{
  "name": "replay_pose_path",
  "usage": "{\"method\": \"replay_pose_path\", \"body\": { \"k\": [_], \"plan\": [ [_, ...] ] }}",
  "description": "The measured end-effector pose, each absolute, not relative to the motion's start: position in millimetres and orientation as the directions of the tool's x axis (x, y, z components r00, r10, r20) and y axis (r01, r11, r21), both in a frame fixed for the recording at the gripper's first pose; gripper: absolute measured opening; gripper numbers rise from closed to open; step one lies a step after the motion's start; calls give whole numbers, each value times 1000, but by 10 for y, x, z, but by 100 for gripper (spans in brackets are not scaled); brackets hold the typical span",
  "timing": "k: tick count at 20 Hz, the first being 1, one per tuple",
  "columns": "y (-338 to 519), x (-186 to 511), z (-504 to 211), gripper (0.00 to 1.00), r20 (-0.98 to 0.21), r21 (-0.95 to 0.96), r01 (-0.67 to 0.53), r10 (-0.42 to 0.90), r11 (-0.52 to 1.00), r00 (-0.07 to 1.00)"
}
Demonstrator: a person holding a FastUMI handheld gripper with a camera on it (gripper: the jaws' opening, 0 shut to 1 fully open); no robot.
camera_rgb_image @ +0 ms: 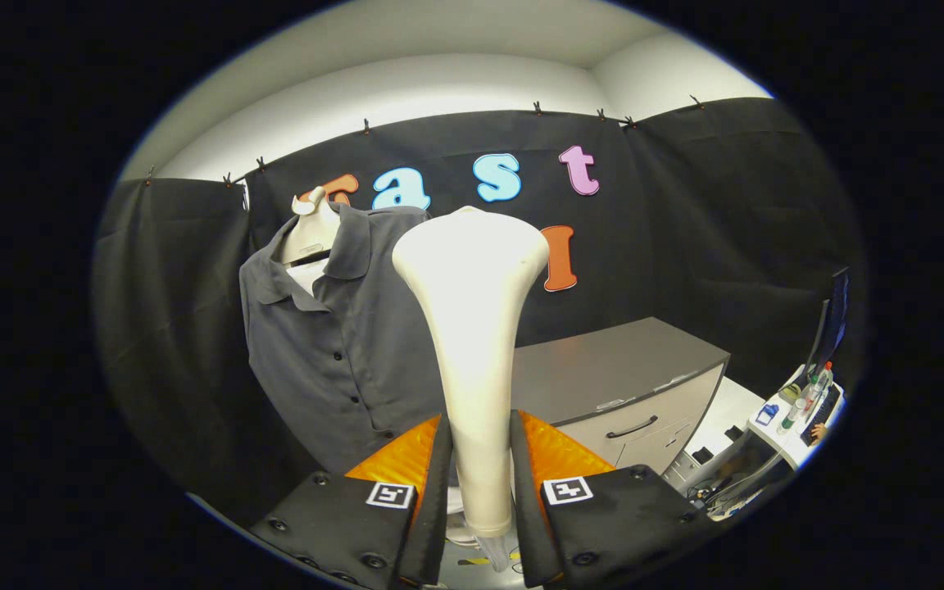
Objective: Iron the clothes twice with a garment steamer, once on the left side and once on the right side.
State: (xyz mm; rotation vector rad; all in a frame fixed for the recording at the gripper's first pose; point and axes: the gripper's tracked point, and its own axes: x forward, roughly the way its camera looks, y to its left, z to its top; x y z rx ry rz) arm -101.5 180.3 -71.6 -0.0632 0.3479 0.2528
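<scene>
Black cloth lined the booth behind the work, and a grey cabinet stood beyond the tongs to their right. We found the tongs closed on the steamer, both fingers pressing the narrow lower part of its handle, with the wide head rising well ahead of them. The shirt hung on a hanger beyond the fingers and to their left, buttoned, its collar open. We could not tell whether the steamer head touched the cloth. We judged the steamer rigid, smooth and somewhat slippery, top-heavy at the flared head, so the hold low on the handle was sound but liable to twist. We judged the shirt light and soft, likely to swing or bunch under pressure; it needed gentle, even strokes. A cluttered desk lay far off to the right.
</scene>
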Motion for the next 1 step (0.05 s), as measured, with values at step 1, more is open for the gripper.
{"method": "replay_pose_path", "body": {
  "k": [1],
  "plan": [
    [1787, -1020, -729, 44, -346, -15, -255, 235, 967, 909]
  ]
}}
